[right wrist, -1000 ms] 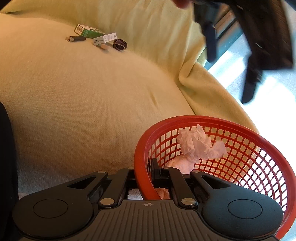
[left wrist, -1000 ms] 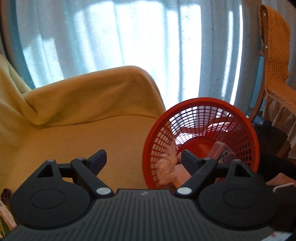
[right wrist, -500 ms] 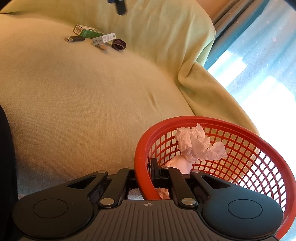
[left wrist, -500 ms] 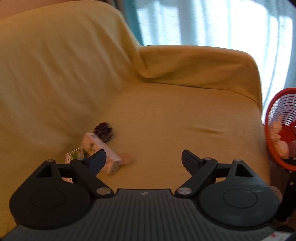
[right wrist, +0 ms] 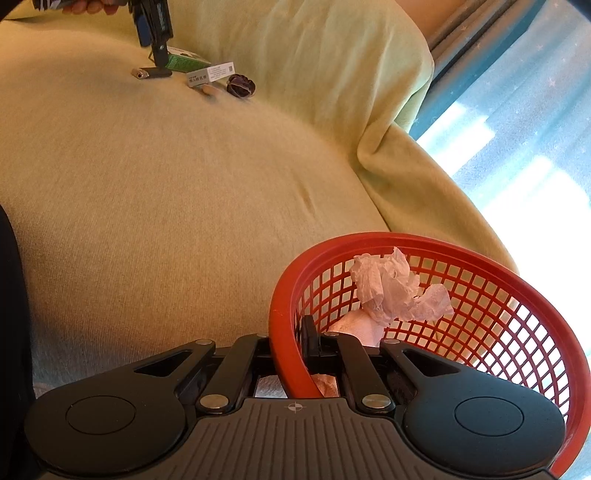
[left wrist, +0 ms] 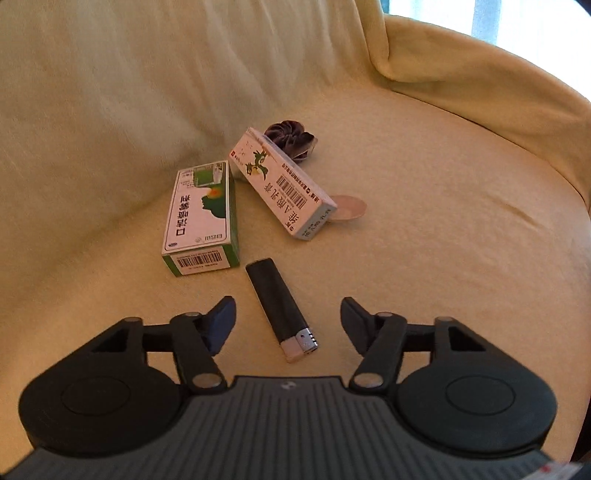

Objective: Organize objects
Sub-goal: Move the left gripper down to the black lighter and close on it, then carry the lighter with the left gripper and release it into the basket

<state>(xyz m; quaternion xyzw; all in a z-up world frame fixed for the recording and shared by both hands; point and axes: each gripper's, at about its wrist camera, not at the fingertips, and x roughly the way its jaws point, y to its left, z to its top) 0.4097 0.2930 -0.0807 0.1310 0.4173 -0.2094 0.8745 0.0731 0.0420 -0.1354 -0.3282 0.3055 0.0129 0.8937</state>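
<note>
At the lower right of the right wrist view, a red plastic mesh basket (right wrist: pixel 491 317) is sitting at the edge of a sofa draped in a soft yellow cover (right wrist: pixel 177 206), and crumpled white tissue (right wrist: pixel 395 291) is lying inside it against the lattice wall. The right gripper (right wrist: pixel 295 354) is clamping the basket's smooth rim, its jaws closed tight with the rim between them.

Far off at the upper left of that same view, a small cluster of objects is lying on the seat, with the left gripper (right wrist: pixel 153 35) hanging over it.

In the left wrist view, the left gripper (left wrist: pixel 288 321) is pointing down at a black lighter (left wrist: pixel 279 302) with a silver metal cap, a slim rectangular body lying flat between the two fingers. Its jaws have just been closing and are standing about half open, the pads apart from the lighter on either side. Just beyond the lighter, a green and white cardboard box (left wrist: pixel 201 216) is lying flat, and a longer white carton (left wrist: pixel 282 184) printed with a barcode is lying slantwise beside it. A round pale disc (left wrist: pixel 349 208) is peeking out from under the carton's near end, and a ruffled purple scrunchie (left wrist: pixel 291 138) is sitting behind its far end.
</note>
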